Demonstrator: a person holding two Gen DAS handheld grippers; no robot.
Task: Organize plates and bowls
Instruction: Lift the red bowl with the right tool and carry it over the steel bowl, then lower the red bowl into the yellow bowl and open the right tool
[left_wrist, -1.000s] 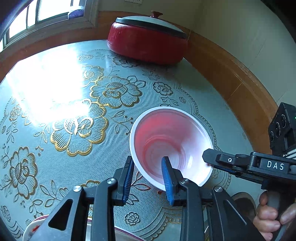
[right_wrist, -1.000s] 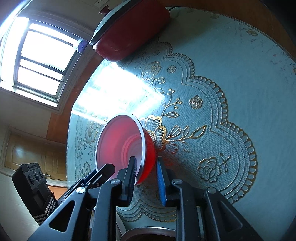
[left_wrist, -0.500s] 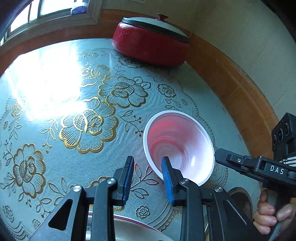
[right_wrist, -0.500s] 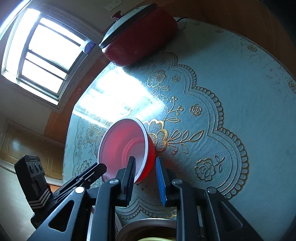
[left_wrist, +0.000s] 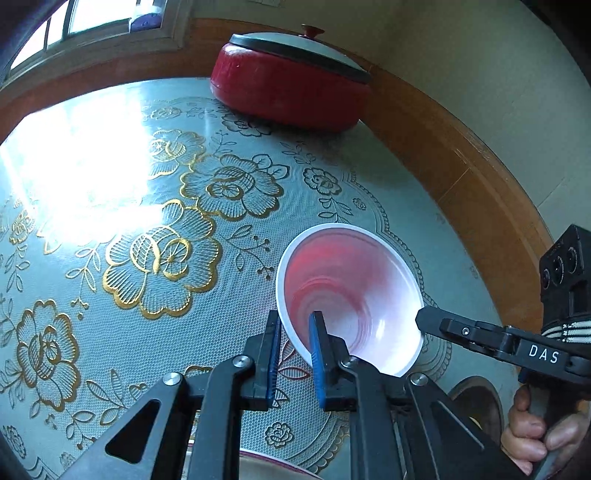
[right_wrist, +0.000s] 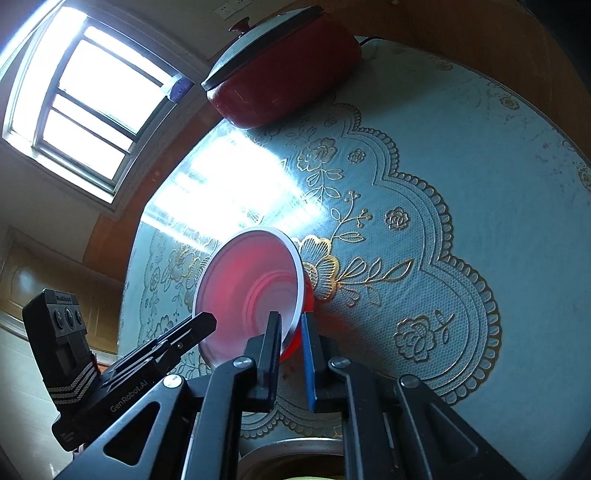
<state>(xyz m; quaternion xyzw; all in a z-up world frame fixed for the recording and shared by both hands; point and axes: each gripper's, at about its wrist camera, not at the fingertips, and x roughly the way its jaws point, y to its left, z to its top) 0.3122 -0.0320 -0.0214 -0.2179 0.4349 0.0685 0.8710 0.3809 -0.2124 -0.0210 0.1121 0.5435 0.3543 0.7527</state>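
Note:
A red plastic bowl with a white inside is held tilted above the table. My left gripper is shut on its near rim, one finger inside and one outside. My right gripper is shut on the opposite rim of the same bowl, and it shows in the left wrist view at the right. A white plate with a red rim lies at the bottom edge below my left gripper. A brown bowl sits under my right gripper.
A red lidded pot stands at the far side of the table by the wall. The table has a blue cloth with gold flowers. A wooden edge runs along the right. A window is behind.
The bowl and both grippers have drifted right and a little nearer. My left gripper's fingers have closed in on the bowl's rim. The right gripper stays shut on the rim.

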